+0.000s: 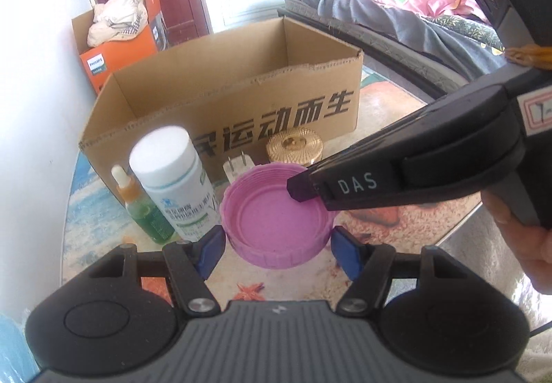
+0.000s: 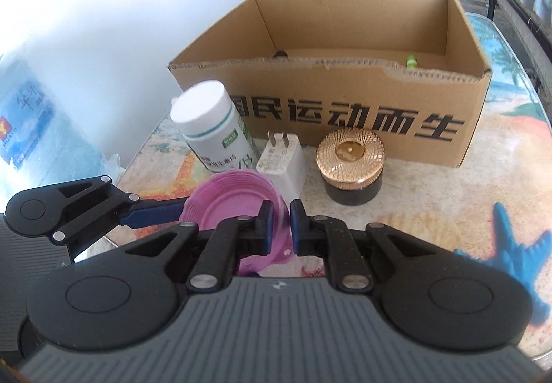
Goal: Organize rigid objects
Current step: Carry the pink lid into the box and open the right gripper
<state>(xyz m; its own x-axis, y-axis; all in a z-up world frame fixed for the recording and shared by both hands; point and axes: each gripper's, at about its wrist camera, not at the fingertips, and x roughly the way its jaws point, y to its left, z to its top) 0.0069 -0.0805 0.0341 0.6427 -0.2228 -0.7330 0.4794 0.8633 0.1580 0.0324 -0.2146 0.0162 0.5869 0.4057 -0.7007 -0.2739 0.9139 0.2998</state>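
The cardboard box stands open on the patterned table, against the white wall. Over its torn front edge only two things show inside: a small green item near the right end and a dark rounded item toward the left; what they are cannot be told. Behind it an orange box holds a bundle of pale cloth.

In front of the cardboard box stand a white pill bottle, a dropper bottle of green liquid just left of it, a white plug and a dark jar with a gold lid.

The right gripper reaches in from the right, its fingers narrowed onto the right rim of the pink lid, one finger inside and one outside. The lid lies open side up, just before the pill bottle and plug. The left gripper sits low, fingers spread wide on either side of the lid's near edge, its blue pads beside the rim; whether they touch it cannot be told.
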